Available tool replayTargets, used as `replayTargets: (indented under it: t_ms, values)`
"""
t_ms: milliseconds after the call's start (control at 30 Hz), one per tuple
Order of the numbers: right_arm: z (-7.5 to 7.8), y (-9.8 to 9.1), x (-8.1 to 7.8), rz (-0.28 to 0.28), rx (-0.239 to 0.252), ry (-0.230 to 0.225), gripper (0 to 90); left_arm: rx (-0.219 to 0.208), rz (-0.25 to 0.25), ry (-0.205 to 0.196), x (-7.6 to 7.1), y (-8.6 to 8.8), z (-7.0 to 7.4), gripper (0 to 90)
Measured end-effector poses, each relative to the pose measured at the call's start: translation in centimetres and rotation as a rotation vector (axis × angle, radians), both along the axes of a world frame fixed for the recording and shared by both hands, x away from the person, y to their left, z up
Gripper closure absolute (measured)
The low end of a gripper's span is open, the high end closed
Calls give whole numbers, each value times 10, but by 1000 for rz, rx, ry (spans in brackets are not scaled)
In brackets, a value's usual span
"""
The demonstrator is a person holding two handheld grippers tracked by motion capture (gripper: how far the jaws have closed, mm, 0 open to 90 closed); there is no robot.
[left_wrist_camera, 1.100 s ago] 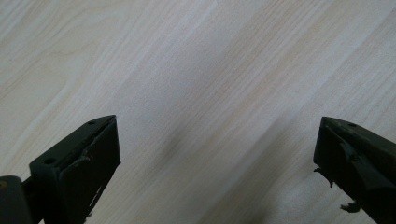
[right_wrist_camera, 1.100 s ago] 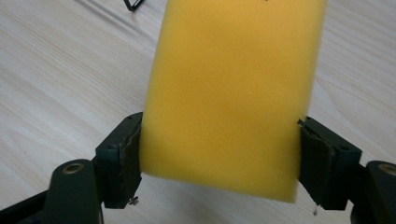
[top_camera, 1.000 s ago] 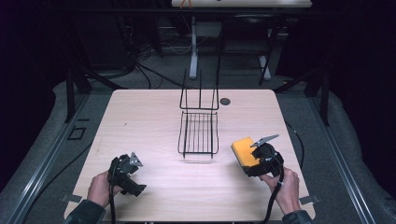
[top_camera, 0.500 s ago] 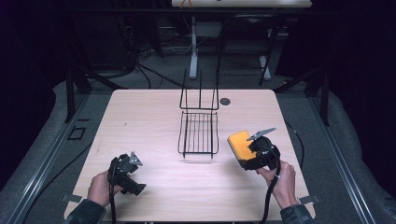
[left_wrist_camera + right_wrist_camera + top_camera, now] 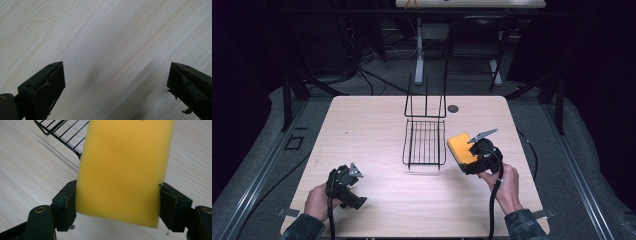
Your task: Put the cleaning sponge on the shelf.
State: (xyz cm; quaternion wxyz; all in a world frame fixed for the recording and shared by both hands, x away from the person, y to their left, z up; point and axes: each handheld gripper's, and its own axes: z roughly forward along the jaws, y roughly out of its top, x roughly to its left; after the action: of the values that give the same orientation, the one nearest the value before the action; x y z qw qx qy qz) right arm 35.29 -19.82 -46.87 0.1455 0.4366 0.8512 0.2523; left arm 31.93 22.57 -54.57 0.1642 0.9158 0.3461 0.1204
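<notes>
Firmly, your right gripper clenched its fingers on the yellow sponge beside the wire rack; your left gripper fingers stood released above the counter.

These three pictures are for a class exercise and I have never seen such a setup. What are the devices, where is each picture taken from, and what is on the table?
A person sits at a wooden table with a hand-held gripper in each hand. The high view looks down from above; the other two come from cameras riding on the grippers. The right gripper has its jaws shut on a yellow sponge, lifted beside a black wire rack. The left gripper has its jaws open over bare wood. A small dark disc lies behind the rack.
</notes>
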Motion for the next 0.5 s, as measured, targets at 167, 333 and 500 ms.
replayTargets:
  t_ms: [167, 333, 500]
  values:
    - [5, 3, 6, 2, 16, -17, 260, 6, 24, 7, 0, 3, -1, 15]
    - [7, 7, 11, 9, 17, -17, 261, -1, 27, 6, 0, 4, 0, 16]
    - [5, 14, 15, 25, 14, -25, 261, 1, 18, 8, 0, 3, 0, 17]
